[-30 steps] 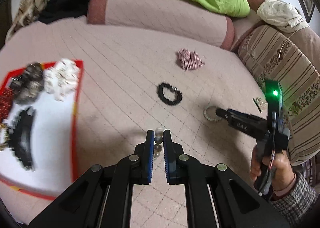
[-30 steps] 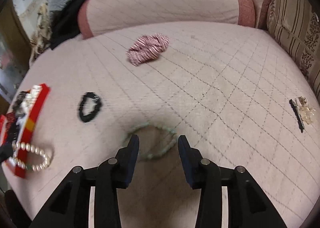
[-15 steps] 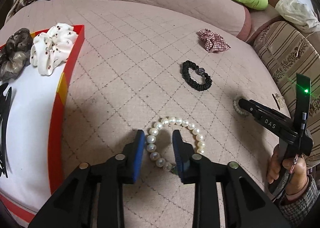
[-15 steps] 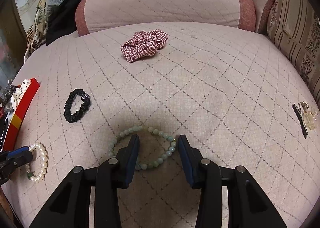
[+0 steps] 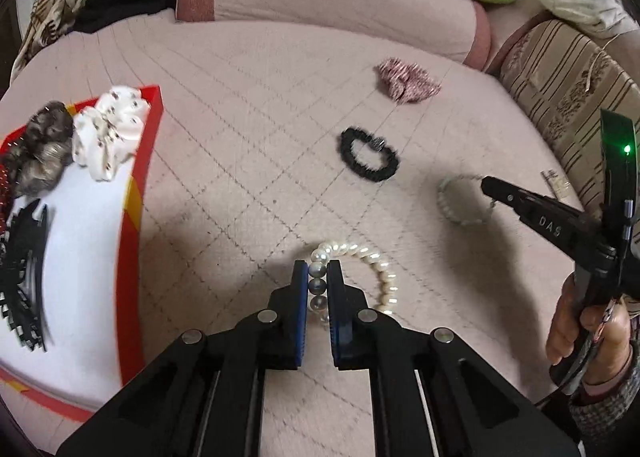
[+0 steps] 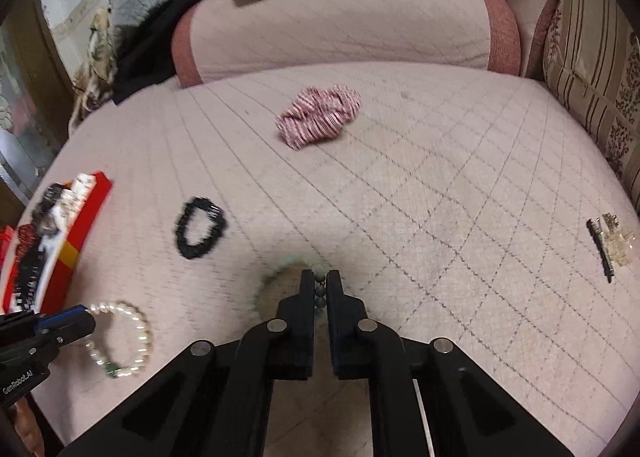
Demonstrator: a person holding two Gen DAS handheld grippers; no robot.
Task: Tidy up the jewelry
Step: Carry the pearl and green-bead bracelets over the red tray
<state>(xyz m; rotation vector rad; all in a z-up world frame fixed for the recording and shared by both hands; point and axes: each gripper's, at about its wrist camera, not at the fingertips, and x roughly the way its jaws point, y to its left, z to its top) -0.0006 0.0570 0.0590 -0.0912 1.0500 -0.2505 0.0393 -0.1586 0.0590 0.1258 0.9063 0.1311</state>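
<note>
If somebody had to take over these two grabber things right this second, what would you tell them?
Left tongs: shut on the pearl bracelet.
Right tongs: shut on the pale green bead bracelet.
Both bracelets are on the cushion.
Red tray, at left, holds scrunchies and a black comb-like clip.
Left: both bracelets, black hair tie, checked scrunchie, clips at right.

Pearl bracelet [image 5: 360,269]: white beads in a loop, flat on the quilted pink cushion [image 5: 248,129] near its front edge, one side pinched in the left gripper [image 5: 318,277]. Pale green bead bracelet [image 6: 280,277]: blurred, clamped in the right gripper [image 6: 320,281]. Black scrunchie [image 5: 370,159] mid-cushion; checked red scrunchie [image 6: 318,115] toward the back edge.
</note>
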